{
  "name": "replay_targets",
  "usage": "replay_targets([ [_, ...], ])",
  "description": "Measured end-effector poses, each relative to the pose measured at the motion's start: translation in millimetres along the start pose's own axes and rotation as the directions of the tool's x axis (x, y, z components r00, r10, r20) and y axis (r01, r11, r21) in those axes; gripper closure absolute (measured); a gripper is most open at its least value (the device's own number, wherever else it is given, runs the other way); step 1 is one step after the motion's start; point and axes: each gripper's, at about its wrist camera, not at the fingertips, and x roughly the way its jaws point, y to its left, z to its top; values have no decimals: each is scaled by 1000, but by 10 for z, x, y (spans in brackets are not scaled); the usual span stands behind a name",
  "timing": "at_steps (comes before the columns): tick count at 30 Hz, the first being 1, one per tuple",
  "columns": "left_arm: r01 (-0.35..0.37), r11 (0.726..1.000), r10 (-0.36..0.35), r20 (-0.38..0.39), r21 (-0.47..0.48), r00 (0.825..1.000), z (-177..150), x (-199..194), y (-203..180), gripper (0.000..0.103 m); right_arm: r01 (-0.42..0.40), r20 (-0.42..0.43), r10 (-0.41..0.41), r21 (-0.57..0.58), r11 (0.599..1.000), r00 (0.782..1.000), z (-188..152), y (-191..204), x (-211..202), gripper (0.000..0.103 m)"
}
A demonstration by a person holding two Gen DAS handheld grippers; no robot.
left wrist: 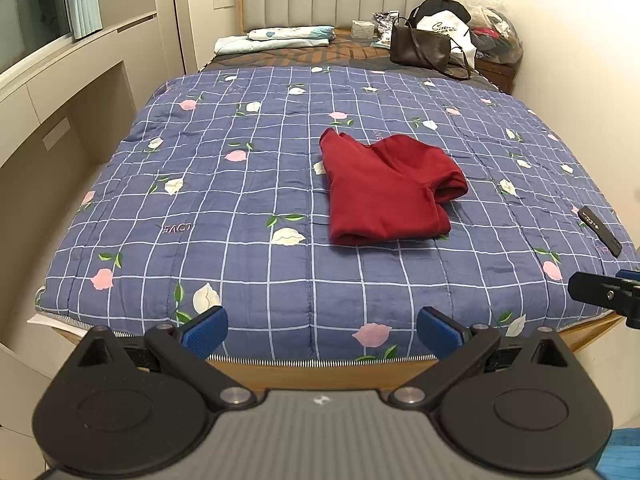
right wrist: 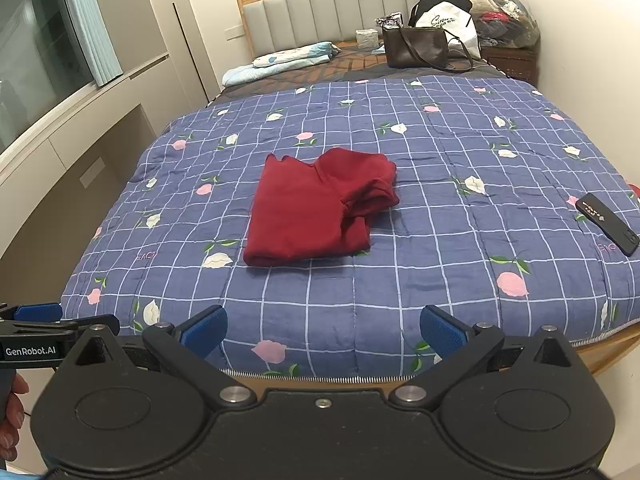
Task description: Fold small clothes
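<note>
One soft red garment (left wrist: pixel 388 192) seen folded in lumpy square, lying mid-bed on blue quilt (left wrist: pixel 240 200). Quilt puffy, white grid lines, pink and white flowers, word "LOVE" stitched. Left tool (left wrist: pixel 322 326) held spread wide, nothing gripped; blue ridged pads. Right tool (right wrist: pixel 323 326) spread wide too, nothing gripped. "GenRobot.AI" read on left tool. One black remote (right wrist: pixel 608 224) lying near right quilt edge. One brown bag (right wrist: pixel 416 52) by padded headboard.

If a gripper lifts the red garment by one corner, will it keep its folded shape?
Probably not. The red garment looks like soft cloth, with a rumpled sleeve, so it would likely droop and unfold. It also seems light, and a push might drag it over the quilt and bunch it.
</note>
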Motion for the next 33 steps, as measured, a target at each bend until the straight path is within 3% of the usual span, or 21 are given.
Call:
replay_targets([
  [33, -6, 1000, 6, -10, -3, 1000, 30, 18, -12, 0, -2, -6, 2, 19, 1000, 1000, 53, -39, 50, 1],
])
